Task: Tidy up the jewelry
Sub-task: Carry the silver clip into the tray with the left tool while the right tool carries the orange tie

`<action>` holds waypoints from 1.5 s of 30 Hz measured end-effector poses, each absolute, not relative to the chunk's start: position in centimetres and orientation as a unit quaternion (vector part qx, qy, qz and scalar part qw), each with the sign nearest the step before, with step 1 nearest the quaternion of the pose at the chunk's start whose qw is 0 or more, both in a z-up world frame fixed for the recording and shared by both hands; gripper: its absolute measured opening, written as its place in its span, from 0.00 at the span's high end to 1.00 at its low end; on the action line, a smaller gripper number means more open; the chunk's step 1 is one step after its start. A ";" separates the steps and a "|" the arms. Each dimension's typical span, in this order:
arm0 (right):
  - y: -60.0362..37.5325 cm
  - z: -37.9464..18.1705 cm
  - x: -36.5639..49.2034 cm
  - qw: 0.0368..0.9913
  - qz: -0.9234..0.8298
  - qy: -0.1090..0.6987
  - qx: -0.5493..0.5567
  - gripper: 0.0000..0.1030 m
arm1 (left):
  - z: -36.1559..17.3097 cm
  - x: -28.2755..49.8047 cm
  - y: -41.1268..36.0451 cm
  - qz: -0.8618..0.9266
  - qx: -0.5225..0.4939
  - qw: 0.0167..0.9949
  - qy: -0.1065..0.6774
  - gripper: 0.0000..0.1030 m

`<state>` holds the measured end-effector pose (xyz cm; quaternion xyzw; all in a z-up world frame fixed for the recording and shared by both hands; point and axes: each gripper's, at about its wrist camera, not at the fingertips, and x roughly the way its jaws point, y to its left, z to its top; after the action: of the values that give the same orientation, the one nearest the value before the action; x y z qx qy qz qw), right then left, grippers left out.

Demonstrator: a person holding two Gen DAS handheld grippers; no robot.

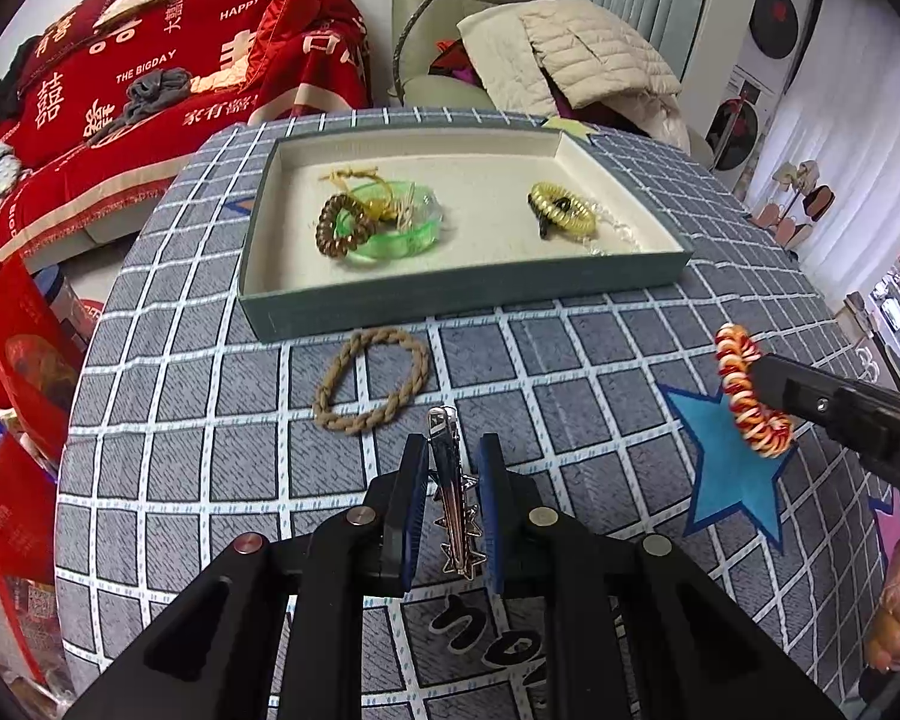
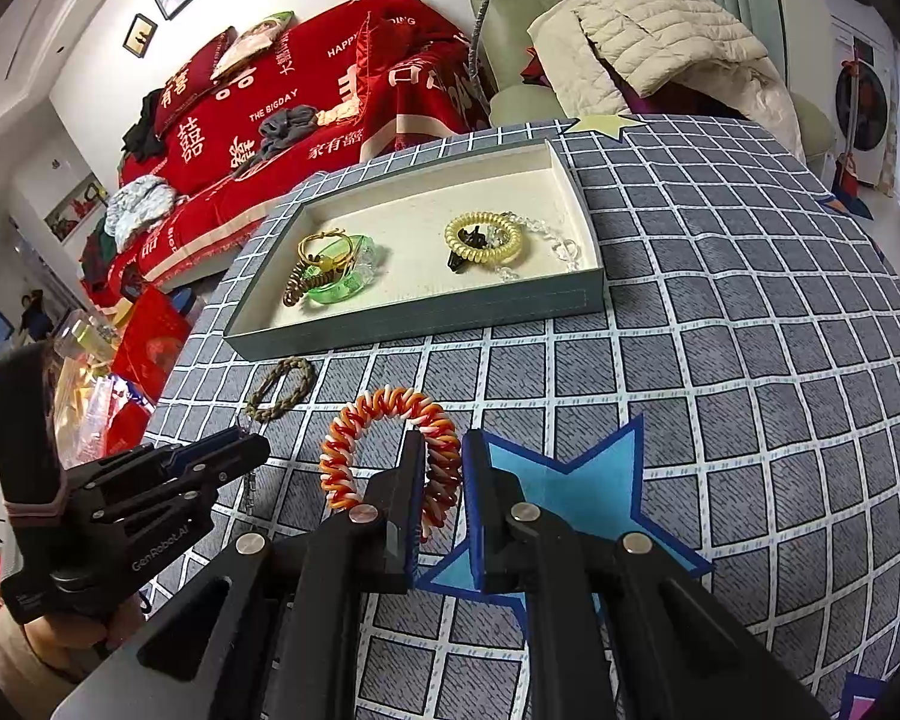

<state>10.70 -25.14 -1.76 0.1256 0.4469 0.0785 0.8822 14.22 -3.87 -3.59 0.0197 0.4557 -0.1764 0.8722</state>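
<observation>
The left gripper (image 1: pixel 450 456) has its jaws clamped on a silver metal hair clip (image 1: pixel 453 492) that pokes out past the fingertips. The right gripper (image 2: pixel 441 456) is pinching a red, orange and white spiral hair tie (image 2: pixel 354 426), most of the loop hanging off to its left. Straight ahead of both sits the tray (image 1: pixel 450 294) on the checked tablecloth (image 1: pixel 570 372), already holding coil ties and a green bangle (image 1: pixel 390 237). A braided tan bracelet (image 1: pixel 369 378) lies between the left gripper and the tray.
</observation>
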 end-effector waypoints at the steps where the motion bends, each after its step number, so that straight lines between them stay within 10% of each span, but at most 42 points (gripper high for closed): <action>1: -25.1 -1.7 10.8 0.882 0.079 0.447 0.124 0.87 | -3.4 14.3 -3.9 -0.177 0.019 0.873 0.454 0.63; 45: -27.6 -0.8 23.0 0.889 0.044 0.432 0.146 0.87 | -0.2 25.4 -5.8 -0.162 0.029 0.901 0.401 0.63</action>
<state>23.03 -27.64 -0.77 0.1456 0.4321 0.0435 0.8889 25.40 -5.76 -0.15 0.0287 0.4015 -0.1621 0.9010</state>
